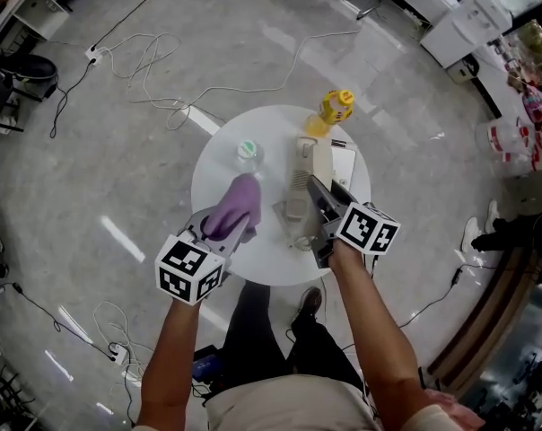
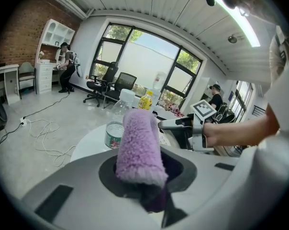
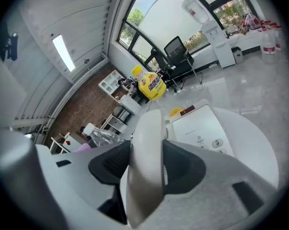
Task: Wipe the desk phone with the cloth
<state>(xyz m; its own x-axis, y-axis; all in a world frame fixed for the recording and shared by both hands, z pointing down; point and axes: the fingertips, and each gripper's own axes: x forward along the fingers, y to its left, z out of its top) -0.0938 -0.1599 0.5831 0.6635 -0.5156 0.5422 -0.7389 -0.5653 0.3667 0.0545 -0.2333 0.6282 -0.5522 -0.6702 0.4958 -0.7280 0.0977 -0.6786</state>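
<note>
We have the left gripper (image 1: 233, 228) clenched on the purple cloth (image 2: 139, 147), which sticks out past the jaws in a fat roll over the near left part of the round table (image 1: 208, 160). The right gripper (image 1: 314, 192) is clamped on the phone's handset (image 3: 147, 162), with the base of the desk phone (image 3: 206, 133) lying just beside it toward the table's right edge.

Our main worry is the handset. It is smooth and curved, and the jaws take it across a narrow section. A firm rub from the cloth could twist it in the grip or push it out.

If we pull it away from the base too far, any cord between them could drag the base toward the edge; we cannot make out a cord here.

The water bottle (image 1: 247, 153) stands just beyond the cloth, and a wide sweep could knock it over. The yellow bottle (image 1: 334, 110) at the far edge is less exposed.
</note>
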